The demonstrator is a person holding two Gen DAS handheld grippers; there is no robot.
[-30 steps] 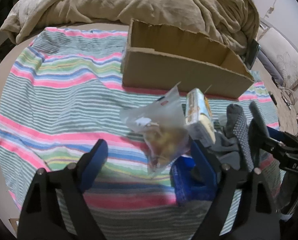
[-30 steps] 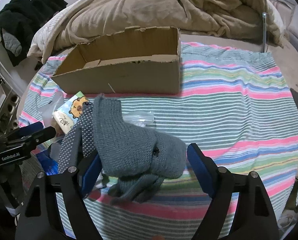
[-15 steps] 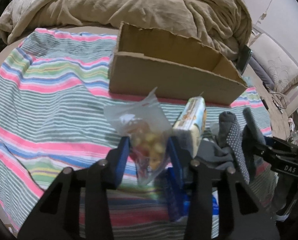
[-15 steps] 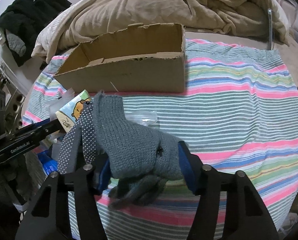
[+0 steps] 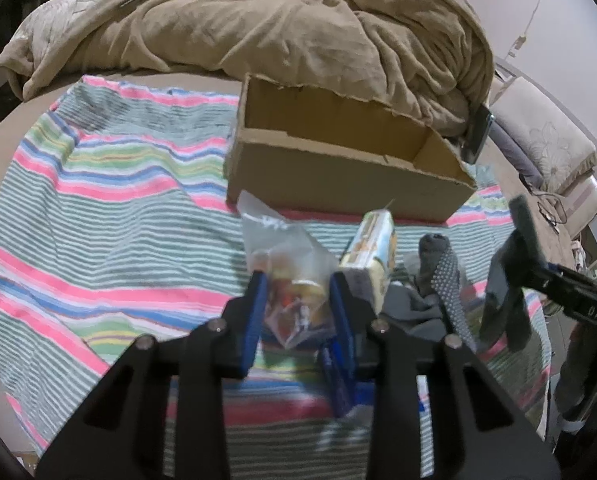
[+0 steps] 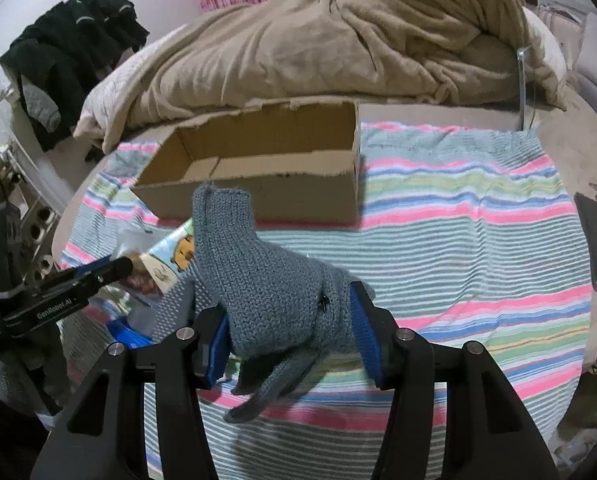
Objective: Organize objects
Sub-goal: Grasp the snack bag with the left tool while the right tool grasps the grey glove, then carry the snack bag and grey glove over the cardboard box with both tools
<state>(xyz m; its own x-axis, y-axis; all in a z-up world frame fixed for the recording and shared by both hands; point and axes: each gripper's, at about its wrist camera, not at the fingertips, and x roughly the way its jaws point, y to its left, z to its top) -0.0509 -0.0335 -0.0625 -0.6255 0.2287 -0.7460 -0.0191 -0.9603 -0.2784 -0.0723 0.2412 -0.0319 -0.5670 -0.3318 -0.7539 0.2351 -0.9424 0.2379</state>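
Note:
My left gripper (image 5: 298, 304) is shut on a clear plastic bag of snacks (image 5: 294, 276) and holds it above the striped blanket (image 5: 118, 208). My right gripper (image 6: 290, 320) is shut on a grey knitted glove (image 6: 266, 280) and holds it up off the blanket (image 6: 458, 232). An open, empty cardboard box (image 5: 346, 160) stands beyond both; it also shows in the right wrist view (image 6: 258, 176). A small carton with a cartoon print (image 5: 372, 256) lies beside the bag and shows left of the glove (image 6: 170, 256). The glove also shows at the right of the left wrist view (image 5: 438, 280).
A heaped tan duvet (image 5: 258, 28) lies behind the box. A blue item (image 5: 338, 380) lies under my left gripper. A phone on a cable (image 6: 596, 248) lies at the blanket's right edge. Dark clothes (image 6: 78, 52) hang at far left.
Both grippers closed, the left on the snack bag and the right on the glove. Both then lifted their loads and moved toward the box.

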